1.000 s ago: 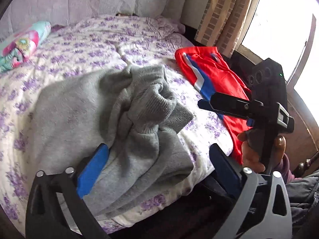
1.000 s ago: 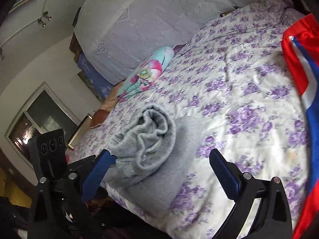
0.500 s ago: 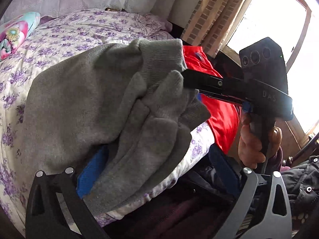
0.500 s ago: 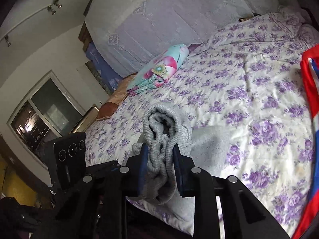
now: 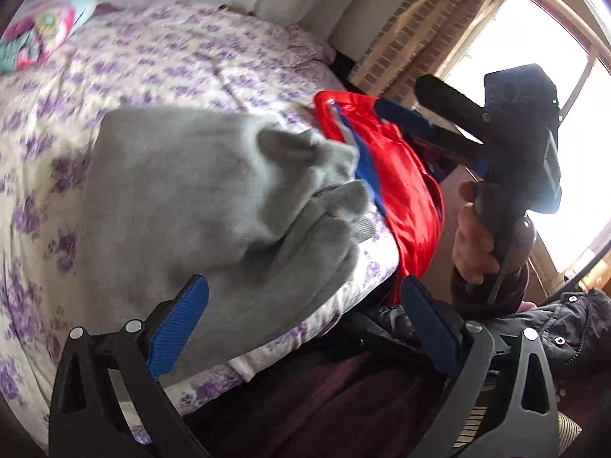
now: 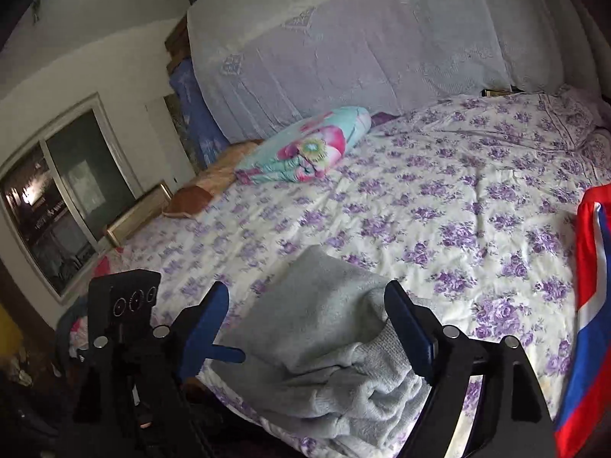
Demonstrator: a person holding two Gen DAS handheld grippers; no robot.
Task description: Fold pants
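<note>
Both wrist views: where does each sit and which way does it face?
Left wrist: on the left tool, facing across the bed toward the window; shows grey pants, red garment, right tool and hand.
Right wrist: on the right tool, facing the headboard; shows the left tool.
Shared: pants, bed, red garment.

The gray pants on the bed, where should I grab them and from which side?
Grip the gray pants at the bunched ribbed end hanging nearest the bed edge, coming from that near side. It probably fits between open fingers; the flat folded panel offers no edge.
</note>
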